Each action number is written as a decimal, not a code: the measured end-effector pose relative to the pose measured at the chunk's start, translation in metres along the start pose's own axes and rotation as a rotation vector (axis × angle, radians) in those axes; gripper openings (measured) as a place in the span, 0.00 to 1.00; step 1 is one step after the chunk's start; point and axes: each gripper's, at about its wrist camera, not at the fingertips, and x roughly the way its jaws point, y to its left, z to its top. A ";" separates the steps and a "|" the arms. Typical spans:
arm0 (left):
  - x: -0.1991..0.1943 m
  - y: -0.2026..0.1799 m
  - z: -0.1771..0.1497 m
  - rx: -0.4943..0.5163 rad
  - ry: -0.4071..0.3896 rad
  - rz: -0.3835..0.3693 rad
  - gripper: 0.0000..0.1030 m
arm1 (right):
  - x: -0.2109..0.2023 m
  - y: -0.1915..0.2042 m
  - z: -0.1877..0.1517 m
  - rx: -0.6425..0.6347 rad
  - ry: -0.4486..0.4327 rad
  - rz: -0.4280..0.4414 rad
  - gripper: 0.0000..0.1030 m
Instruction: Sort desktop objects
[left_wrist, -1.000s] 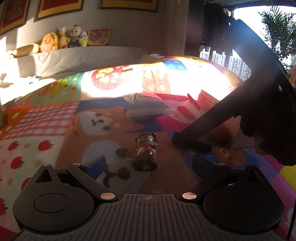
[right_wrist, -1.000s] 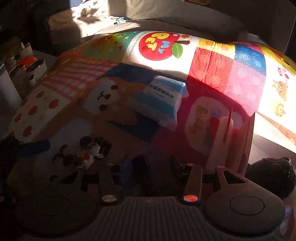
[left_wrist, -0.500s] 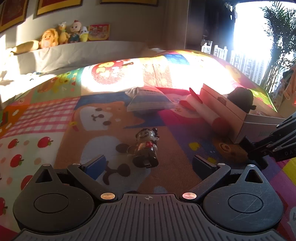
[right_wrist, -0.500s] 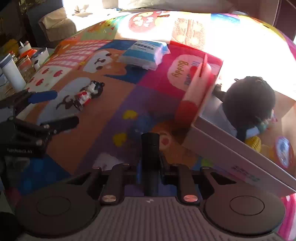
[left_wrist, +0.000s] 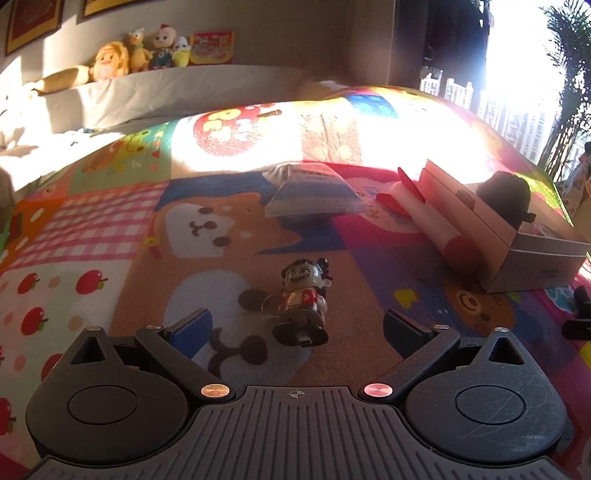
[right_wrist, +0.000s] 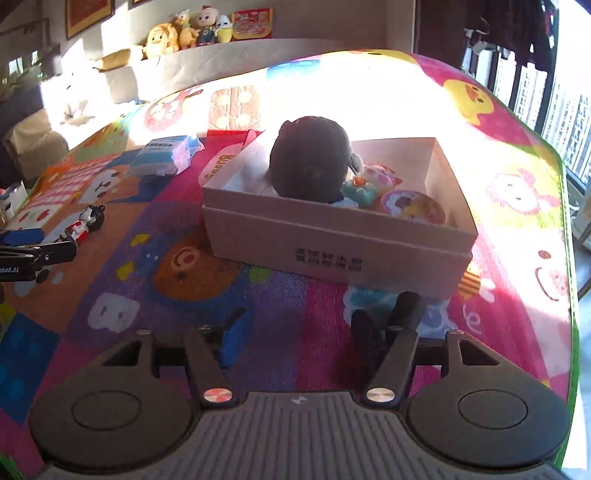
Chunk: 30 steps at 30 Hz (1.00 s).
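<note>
A small big-headed figurine (left_wrist: 304, 302) lies on the colourful play mat (left_wrist: 110, 236), between the wide-apart fingers of my open left gripper (left_wrist: 297, 328) and touching neither. My right gripper (right_wrist: 303, 328) hovers just in front of a white cardboard box (right_wrist: 332, 251). Its jaws are opening and nothing sits between the pads. A short dark cylinder (right_wrist: 406, 306) rises by the outer side of its right finger; I cannot tell whether they touch. In the box are a dark plush toy (right_wrist: 310, 158) and colourful toys (right_wrist: 410, 206). A blue tissue pack (right_wrist: 166, 155) lies behind.
A red-and-white lid (left_wrist: 424, 218) leans on the box's left side. The mat's edge (right_wrist: 565, 221) drops off at the right, near windows. A grey sofa (left_wrist: 147, 92) with soft toys (left_wrist: 110, 62) runs along the back. Cups (right_wrist: 11, 199) stand at the far left.
My right gripper swung right, from over the mat beside the figurine to the front of the box, closing on the dark cylinder and then spreading its fingers. The left gripper stayed over the figurine.
</note>
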 end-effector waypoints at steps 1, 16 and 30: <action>0.003 0.000 0.003 -0.007 0.006 0.001 0.95 | -0.001 -0.003 -0.004 0.008 -0.007 -0.004 0.65; 0.023 -0.040 0.008 0.100 0.065 0.039 0.36 | -0.006 -0.016 -0.028 0.114 -0.085 0.022 0.92; 0.005 -0.102 -0.022 0.226 0.039 -0.110 0.54 | -0.051 -0.002 -0.053 -0.009 -0.214 -0.037 0.94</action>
